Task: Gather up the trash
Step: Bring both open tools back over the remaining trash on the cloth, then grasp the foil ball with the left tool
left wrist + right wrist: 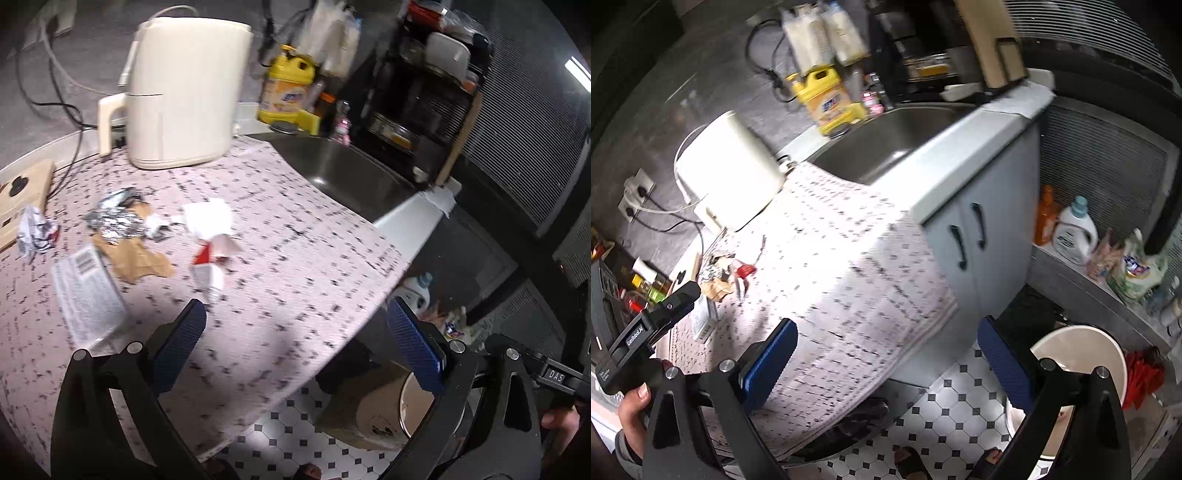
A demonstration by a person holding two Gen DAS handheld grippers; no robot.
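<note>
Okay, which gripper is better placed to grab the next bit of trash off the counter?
Probably the left gripper: open and empty, it faces the white-and-red wrapper just ahead. The right gripper, also open, sits farther off, with the trash small at its view's left.

- Crumpled foil (114,225) lies flat, touching torn brown paper (138,260) at its 5 o'clock.
- White tissue with red wrapper (212,236) lies at 3 o'clock of the foil.
- Crumpled paper ball (35,230) lies at 9 o'clock.

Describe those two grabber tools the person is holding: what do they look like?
Both are black frames with silver bolts, each ending in two fingers faced with textured blue pads. The left gripper shows a small label reading "DAS". The right gripper looks the same. A grey sleeve shows at one wrist.
</note>
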